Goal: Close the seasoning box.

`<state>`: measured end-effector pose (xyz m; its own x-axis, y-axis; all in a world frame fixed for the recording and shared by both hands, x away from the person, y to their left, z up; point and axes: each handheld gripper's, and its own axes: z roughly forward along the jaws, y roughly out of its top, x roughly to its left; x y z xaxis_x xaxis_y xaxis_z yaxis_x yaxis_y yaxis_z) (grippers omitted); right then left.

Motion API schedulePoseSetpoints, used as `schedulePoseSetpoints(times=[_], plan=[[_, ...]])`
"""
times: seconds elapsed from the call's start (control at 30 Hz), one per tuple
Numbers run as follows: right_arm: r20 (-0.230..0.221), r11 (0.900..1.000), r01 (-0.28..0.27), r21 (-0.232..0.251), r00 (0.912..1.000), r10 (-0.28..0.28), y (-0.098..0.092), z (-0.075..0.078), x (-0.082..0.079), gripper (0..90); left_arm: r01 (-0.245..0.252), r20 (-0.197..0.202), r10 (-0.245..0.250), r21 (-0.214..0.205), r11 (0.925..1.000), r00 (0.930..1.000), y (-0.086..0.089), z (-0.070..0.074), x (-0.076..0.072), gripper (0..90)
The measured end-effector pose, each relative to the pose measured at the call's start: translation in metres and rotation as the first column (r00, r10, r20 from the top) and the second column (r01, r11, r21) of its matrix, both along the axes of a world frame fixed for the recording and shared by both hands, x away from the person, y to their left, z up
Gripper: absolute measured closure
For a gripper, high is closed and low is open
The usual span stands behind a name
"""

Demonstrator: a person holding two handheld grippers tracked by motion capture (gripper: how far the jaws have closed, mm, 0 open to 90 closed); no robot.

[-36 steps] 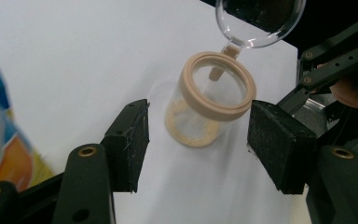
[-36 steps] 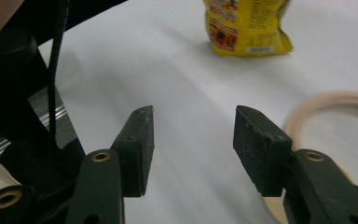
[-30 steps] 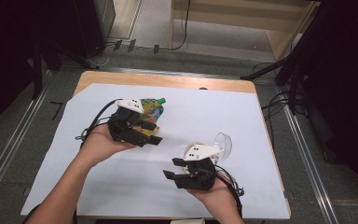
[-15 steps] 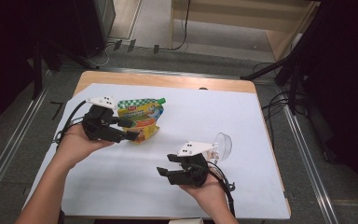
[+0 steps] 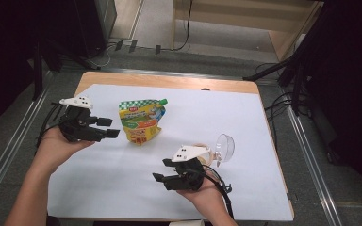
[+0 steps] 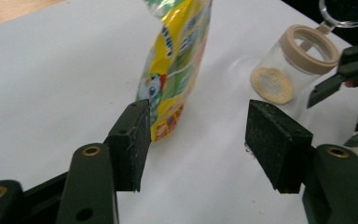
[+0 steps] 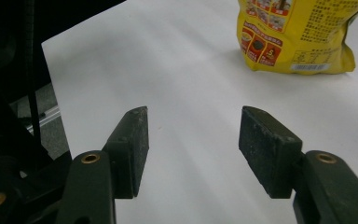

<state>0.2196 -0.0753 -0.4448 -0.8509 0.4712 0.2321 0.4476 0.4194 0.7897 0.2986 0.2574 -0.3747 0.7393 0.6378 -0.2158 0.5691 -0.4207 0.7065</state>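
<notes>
High view: pouch (image 5: 141, 120) stands upright mid-sheet, free of both grippers. Left gripper (image 5: 107, 128) just beside it on left, jaws apart, empty. Right gripper (image 5: 162, 170) near front edge, jaws apart, empty; its jaws have just been opening. Jar (image 5: 206, 153) lies on side behind it, clear lid (image 5: 225, 147) flipped open.
Left gripper view: pouch (image 6: 176, 65) ahead of pads, not touching; jar (image 6: 292, 65) farther off.
Right gripper view: bare sheet (image 7: 186, 93) between pads, pouch (image 7: 294, 35) well apart.
Judgement: nothing gripped yet; pouch grasp and any filling of jar both left.
</notes>
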Motion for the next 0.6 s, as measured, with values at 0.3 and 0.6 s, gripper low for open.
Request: schedulePoseSetpoints(times=[0.3, 0.6], plan=[[-0.005, 0.9999, 0.005, 0.012, 1.0000, -0.005, 0.002, -0.002, 0.000, 44.9, 0.005, 0.011, -0.004, -0.037, 0.9993, 0.9999, -0.006, -0.012, 0.017, 38.2], [-0.002, 0.9996, 0.023, 0.015, 0.9997, -0.023, 0.000, -0.005, -0.001, 45.6, 0.020, 0.003, -0.020, -0.041, 0.9990, 0.9998, -0.035, -0.026, 0.036, 45.0]])
